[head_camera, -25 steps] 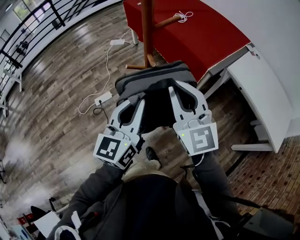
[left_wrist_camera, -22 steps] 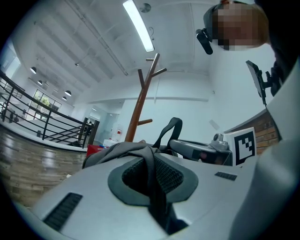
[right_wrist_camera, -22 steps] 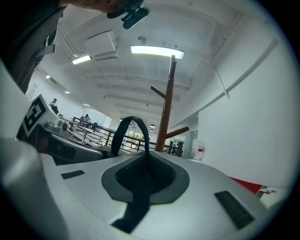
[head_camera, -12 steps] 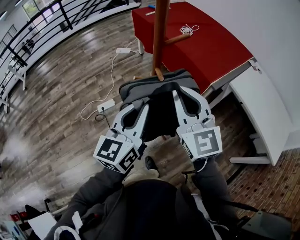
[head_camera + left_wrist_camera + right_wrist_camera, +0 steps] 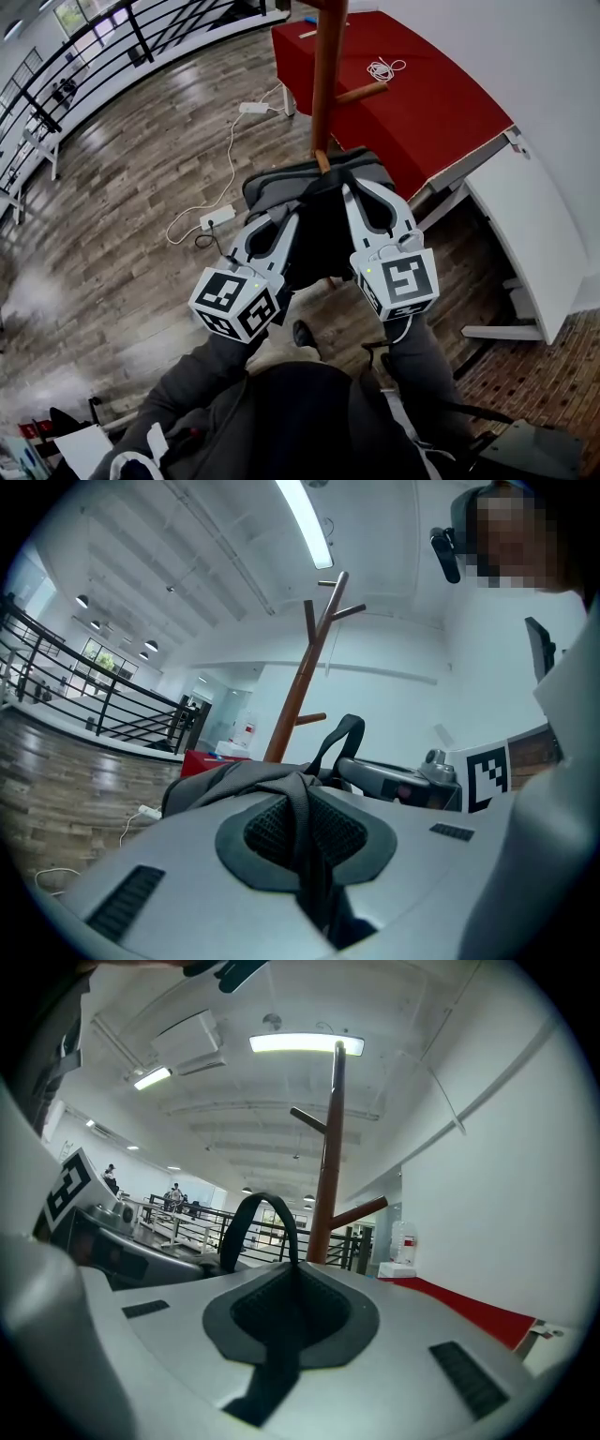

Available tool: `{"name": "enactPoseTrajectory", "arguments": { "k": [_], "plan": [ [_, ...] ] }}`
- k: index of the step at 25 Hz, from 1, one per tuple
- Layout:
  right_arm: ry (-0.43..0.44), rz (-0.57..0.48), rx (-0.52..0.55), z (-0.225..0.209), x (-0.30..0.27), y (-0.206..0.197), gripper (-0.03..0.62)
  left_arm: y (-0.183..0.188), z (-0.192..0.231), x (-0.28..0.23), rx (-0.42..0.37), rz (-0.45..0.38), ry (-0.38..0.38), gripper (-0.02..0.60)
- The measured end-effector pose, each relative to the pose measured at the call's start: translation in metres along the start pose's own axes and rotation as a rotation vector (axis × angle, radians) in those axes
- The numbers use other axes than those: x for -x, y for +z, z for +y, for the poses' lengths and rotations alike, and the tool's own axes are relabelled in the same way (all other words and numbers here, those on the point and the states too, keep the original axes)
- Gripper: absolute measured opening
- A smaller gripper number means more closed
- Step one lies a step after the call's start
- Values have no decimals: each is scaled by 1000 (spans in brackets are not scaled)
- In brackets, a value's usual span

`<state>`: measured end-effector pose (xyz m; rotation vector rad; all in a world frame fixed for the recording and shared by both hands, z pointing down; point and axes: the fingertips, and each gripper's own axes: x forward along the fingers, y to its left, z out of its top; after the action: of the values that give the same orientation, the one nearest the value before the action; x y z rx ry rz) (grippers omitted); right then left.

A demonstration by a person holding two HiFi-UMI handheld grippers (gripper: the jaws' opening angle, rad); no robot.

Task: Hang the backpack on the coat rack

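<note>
Nearest, the left gripper (image 5: 273, 225) and the right gripper (image 5: 371, 199) each have their fingers clenched on a dark strap (image 5: 277, 1335) of the backpack (image 5: 281, 186). The bag hangs between and below them, clear of the floor. Over the last second both have carried it forward. The coat rack (image 5: 325, 75) stood a little ahead of the fingers before and is now right in front of them, with its lower peg (image 5: 321, 159) at the bag's top edge. The carry loop (image 5: 259, 1215) stands upright just beyond the right fingers, over no peg yet. The approach looks nearly done; lifting the loop onto a peg remains. Beyond the rack is the red bench (image 5: 422, 84).
</note>
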<state>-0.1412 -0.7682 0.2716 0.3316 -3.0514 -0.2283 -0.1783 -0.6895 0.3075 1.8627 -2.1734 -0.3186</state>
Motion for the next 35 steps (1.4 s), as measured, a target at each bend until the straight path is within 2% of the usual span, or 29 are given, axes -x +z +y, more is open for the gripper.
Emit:
{"name": "enactPoseTrajectory", "arguments": {
  "k": [19, 28, 35],
  "plan": [
    [26, 60, -86, -15, -43, -49, 18, -33, 41, -36, 45, 85, 38, 41],
    [27, 121, -95, -18, -51, -39, 20, -20, 46, -41, 99, 83, 20, 42],
    [38, 176, -118, -19, -60, -76, 20, -54, 62, -52, 113, 139, 50, 41]
  ]
}}
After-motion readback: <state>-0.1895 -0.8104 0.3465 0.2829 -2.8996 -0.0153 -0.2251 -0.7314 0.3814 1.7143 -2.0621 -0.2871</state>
